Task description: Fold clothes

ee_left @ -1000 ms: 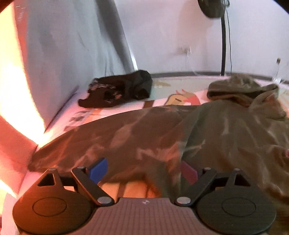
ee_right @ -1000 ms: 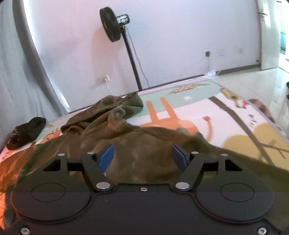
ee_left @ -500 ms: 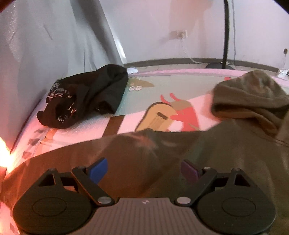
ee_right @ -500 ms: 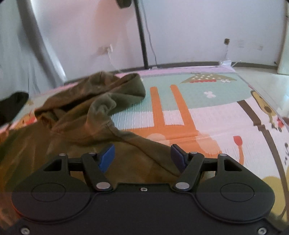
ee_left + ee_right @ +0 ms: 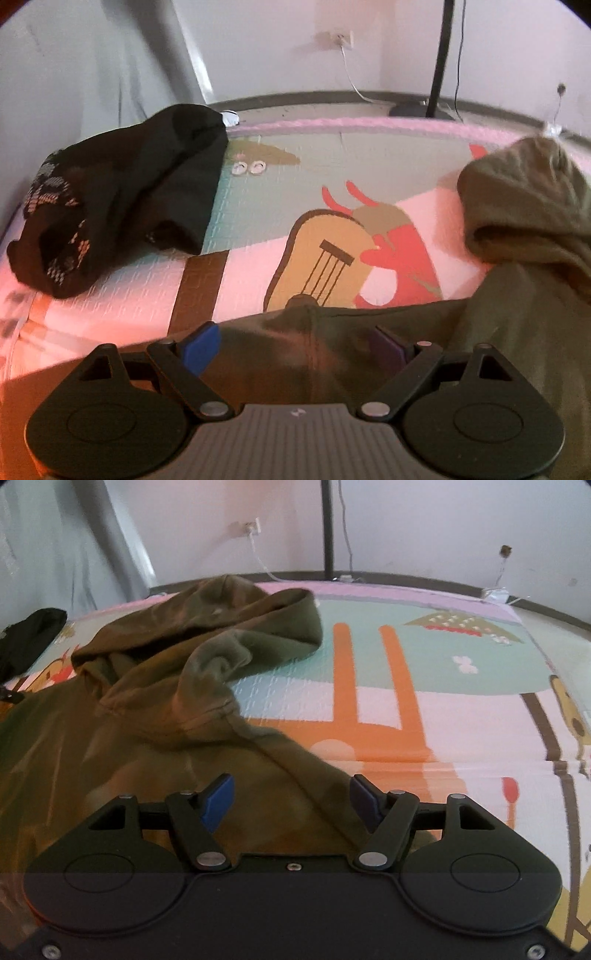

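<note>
Both tools gaping over olive hoodie (image 5: 155, 716): left tool (image 5: 295, 343) above sleeve edge, right tool (image 5: 291, 794) astride shoulder seam. Pinch fabric only, not mat (image 5: 461, 716).

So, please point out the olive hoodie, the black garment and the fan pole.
olive hoodie (image 5: 155, 716), right wrist view, chest fabric.
black garment (image 5: 147, 192), left wrist view, middle.
fan pole (image 5: 441, 55), left wrist view, shaft.

An olive-green hoodie (image 5: 155, 716) lies spread and rumpled on the floor, its hood (image 5: 236, 624) bunched at the far end. A black garment (image 5: 122, 206) sits crumpled well apart by the wall.
</note>
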